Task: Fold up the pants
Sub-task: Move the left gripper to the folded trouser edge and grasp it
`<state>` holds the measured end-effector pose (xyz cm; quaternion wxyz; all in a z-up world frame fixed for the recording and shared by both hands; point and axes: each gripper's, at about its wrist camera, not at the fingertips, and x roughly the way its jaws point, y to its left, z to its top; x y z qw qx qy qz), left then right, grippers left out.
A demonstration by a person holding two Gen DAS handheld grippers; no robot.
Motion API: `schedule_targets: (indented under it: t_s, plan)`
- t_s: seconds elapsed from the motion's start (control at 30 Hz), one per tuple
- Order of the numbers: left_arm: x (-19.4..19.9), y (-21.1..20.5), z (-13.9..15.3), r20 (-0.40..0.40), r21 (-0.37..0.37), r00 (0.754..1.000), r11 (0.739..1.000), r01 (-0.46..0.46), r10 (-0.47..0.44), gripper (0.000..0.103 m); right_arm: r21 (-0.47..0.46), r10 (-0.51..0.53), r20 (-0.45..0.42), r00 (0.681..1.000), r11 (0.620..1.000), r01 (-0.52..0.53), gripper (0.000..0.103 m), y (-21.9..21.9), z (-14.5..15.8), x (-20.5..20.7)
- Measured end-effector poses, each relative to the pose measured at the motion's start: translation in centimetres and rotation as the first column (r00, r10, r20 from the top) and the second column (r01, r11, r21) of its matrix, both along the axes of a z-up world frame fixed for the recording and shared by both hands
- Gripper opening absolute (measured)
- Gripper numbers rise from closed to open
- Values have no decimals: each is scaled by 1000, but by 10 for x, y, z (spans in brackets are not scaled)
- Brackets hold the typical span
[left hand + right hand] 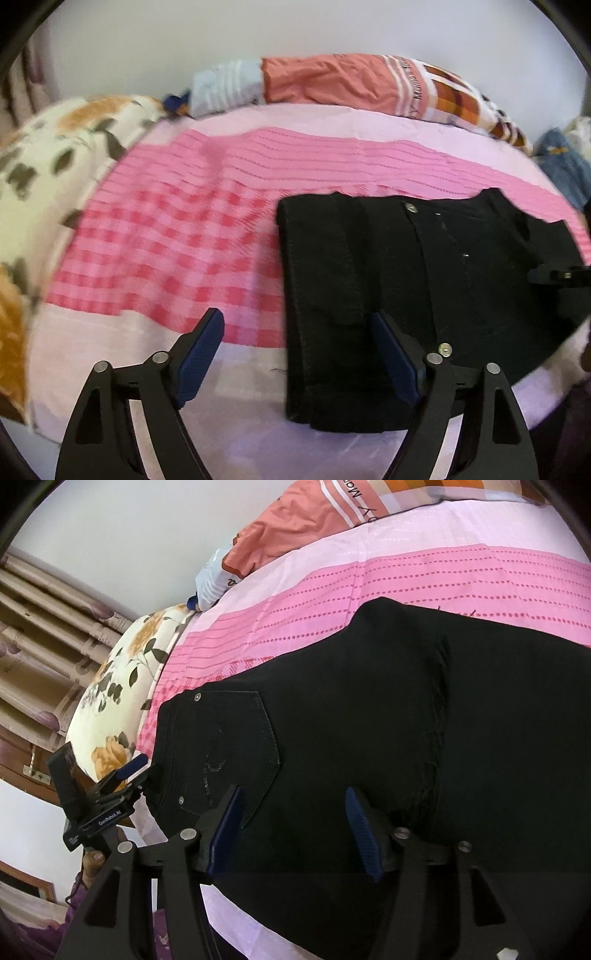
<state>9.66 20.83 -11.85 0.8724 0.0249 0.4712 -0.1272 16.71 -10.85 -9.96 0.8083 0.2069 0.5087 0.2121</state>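
Black pants (406, 280) lie folded into a compact rectangle on the pink bed sheet (177, 236). My left gripper (297, 328) is open and empty, hovering over the folded bundle's near left edge. In the right wrist view the pants (369, 720) fill the middle, back pocket facing up. My right gripper (293, 805) is open and empty just above the pants. The left gripper (125, 775) shows in that view at the pants' left edge. The right gripper's tip (557, 275) shows at the right rim of the left wrist view.
A floral pillow (44, 162) lies at the left of the bed. An orange and checked pillow (354, 81) lies along the far wall. Blue denim (565, 166) sits at the far right. Curtains (44, 627) hang beyond the bed.
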Motion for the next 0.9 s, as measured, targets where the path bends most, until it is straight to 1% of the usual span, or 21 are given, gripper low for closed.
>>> schedule_targets:
  t_s: [0.07,0.1,0.17,0.2,0.23,0.33,0.43,0.5,0.6,0.63,0.67,0.73,0.77,0.8,0.83,0.9]
  plan:
    - [7,7,-7,-55,-123,997,991,52,-59,82,-1,1,-1,1000,1000,-1,56,0,0,0]
    - [11,11,-12,-83,-193,993,979,70,-88,82,0,1,-2,1000,1000,-1,57,0,0,0]
    - [21,20,-23,-138,-290,984,954,72,-116,82,4,-2,-5,1000,1000,2,57,0,-1,0]
    - [22,23,-23,-132,-313,984,947,71,-117,82,8,-4,-8,1000,1000,4,57,-1,-1,0]
    - [25,29,-22,-119,-351,986,934,70,-118,82,11,-5,-9,1000,1000,5,57,-1,-1,1]
    - [36,38,-23,-141,-423,982,905,55,-126,82,19,-10,-12,1000,1000,10,57,-2,-2,0]
    - [47,41,-25,-147,-465,976,882,74,-160,82,37,-15,-19,1000,999,16,60,-3,-3,1]
    - [52,37,-26,-160,-492,964,864,107,-211,83,52,-18,-20,1000,998,19,64,-3,-3,1]
    - [60,23,-26,-173,-475,943,863,173,-284,83,49,-16,-18,1000,999,17,66,-1,-3,0]
    - [63,20,-27,-173,-471,938,862,189,-300,83,49,-15,-17,1000,999,16,66,-1,-3,1]
    - [66,20,-28,-176,-481,936,856,189,-306,84,51,-17,-17,1000,999,18,67,-1,-3,1]
    - [75,24,-30,-207,-540,923,825,169,-325,89,53,-20,-18,1000,998,21,68,0,-3,0]
    - [78,24,-30,-227,-544,916,824,162,-330,89,54,-21,-19,1000,998,22,68,0,-3,-1]
    - [82,21,-28,-248,-528,907,832,168,-340,89,57,-22,-21,1000,998,23,68,-1,-3,-1]
    - [83,16,-25,-251,-504,901,842,191,-355,89,61,-23,-22,999,998,24,68,-1,-3,-1]
    - [79,1,-22,-232,-478,890,843,247,-393,88,69,-28,-22,999,997,29,68,-2,-4,-1]
